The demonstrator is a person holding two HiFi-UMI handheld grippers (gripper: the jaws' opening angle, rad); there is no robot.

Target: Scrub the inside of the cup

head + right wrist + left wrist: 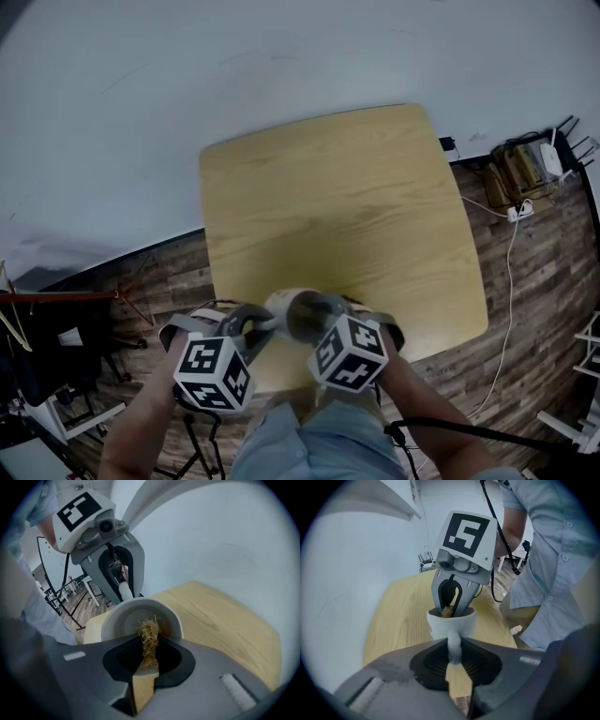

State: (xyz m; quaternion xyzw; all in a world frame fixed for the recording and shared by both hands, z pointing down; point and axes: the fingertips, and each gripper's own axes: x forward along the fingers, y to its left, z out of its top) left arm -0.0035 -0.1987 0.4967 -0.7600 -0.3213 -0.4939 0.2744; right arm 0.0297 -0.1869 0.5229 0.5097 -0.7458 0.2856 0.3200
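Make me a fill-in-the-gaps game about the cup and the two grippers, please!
1. The left gripper grips the white cup by its ____.
2. The right gripper pinches a brown scrubber whose tip is inside the ____.
3. The table behind them is made of ____.

Missing words: handle; cup; wood.

You are wearing a pale blue, short-sleeved button shirt (553, 573). Beside the shirt, your grey left gripper (454, 656) and right gripper (149, 653) are each sporting a white cube (214, 372) with black square markers; a black cable (469, 429) is trailing alongside.
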